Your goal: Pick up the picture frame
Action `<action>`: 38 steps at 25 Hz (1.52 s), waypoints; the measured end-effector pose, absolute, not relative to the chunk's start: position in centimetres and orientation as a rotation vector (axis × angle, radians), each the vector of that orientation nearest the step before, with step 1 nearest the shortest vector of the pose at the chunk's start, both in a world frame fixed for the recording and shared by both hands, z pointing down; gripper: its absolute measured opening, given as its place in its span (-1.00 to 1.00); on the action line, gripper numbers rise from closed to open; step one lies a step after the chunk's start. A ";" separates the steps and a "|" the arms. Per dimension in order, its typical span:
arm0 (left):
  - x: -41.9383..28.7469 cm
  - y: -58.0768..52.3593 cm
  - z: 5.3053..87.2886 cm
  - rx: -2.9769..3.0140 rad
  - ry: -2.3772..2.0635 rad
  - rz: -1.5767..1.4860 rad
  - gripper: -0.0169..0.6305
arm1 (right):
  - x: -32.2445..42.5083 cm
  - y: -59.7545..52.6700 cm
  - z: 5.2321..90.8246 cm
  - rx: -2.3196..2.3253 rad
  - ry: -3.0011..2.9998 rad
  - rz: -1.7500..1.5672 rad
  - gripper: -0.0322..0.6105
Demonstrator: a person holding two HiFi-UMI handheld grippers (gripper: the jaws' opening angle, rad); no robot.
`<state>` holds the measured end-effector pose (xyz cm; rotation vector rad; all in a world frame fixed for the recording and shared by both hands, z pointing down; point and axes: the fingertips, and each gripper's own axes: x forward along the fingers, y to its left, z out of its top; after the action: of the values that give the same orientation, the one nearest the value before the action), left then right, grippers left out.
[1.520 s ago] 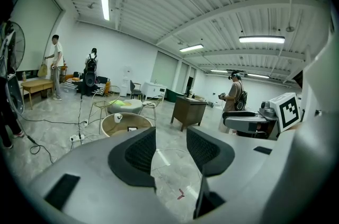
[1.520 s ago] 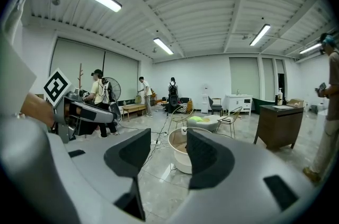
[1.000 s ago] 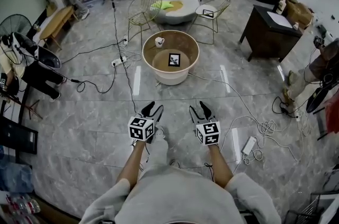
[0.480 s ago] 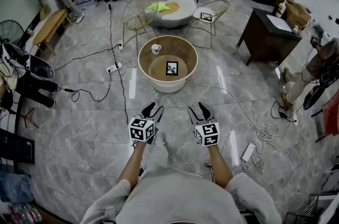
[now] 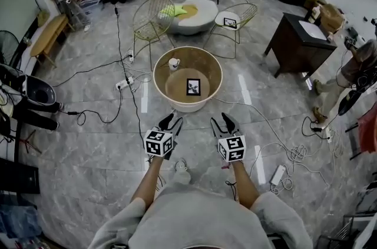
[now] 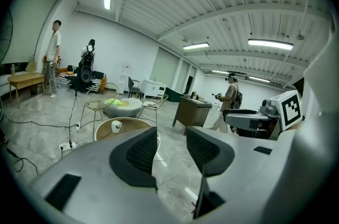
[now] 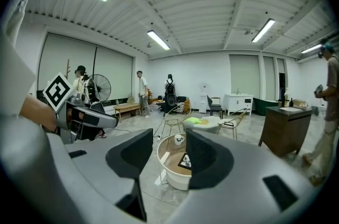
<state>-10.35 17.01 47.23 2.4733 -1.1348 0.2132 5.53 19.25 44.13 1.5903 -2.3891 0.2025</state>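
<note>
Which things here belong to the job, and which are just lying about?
Job: picture frame, round table under it, left hand-held gripper, right hand-held gripper, both open.
Lying about: mug, wire chair, dark desk, power strip.

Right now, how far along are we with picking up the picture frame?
Nothing looks done: the small black-edged picture frame sits untouched on the round beige table. In hand: nothing; the left hand-held gripper and right hand-held gripper are open and empty, short of the table. Left: approach, grasp, lift.

Head view looks steeply down; gripper views face the round table (image 5: 187, 105).
</note>
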 end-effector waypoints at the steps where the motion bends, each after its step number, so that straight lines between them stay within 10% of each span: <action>1: -10.6 16.0 47.1 2.475 -1.131 0.213 -0.45 | 5.3 18.3 44.0 1.594 -2.384 0.202 -0.33; 38: -10.5 -1.7 48.8 2.520 -1.012 0.275 -0.45 | 4.0 1.9 46.1 1.650 -2.344 0.246 -0.34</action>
<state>-10.54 -1.70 48.84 2.5199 -1.0116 0.2753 4.01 1.88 46.11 1.6500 -2.3442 0.2455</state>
